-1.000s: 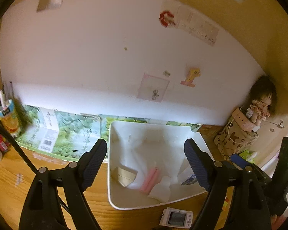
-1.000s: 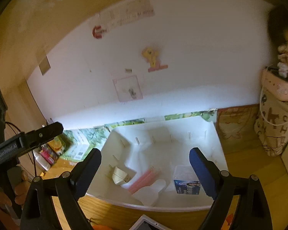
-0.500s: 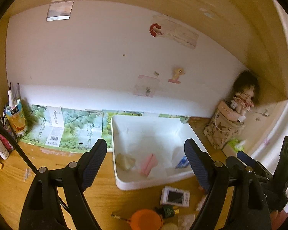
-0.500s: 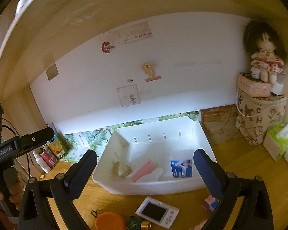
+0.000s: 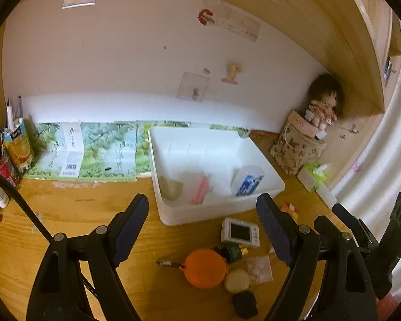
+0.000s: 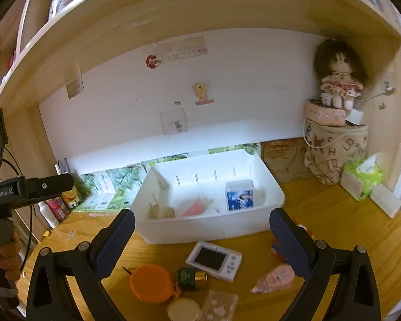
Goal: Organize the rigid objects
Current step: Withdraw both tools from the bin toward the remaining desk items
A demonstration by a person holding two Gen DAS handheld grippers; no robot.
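Hovering before white bin [image 6: 208, 230] | both grippers' fingers spread wide, empty | bare desk [image 5: 66, 214] lies left of bin

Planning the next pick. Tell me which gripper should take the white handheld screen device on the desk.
Probably right. The right gripper is open and empty, with the white device nearly centred between its fingers. The left gripper, also open, sees the device off toward its right finger.
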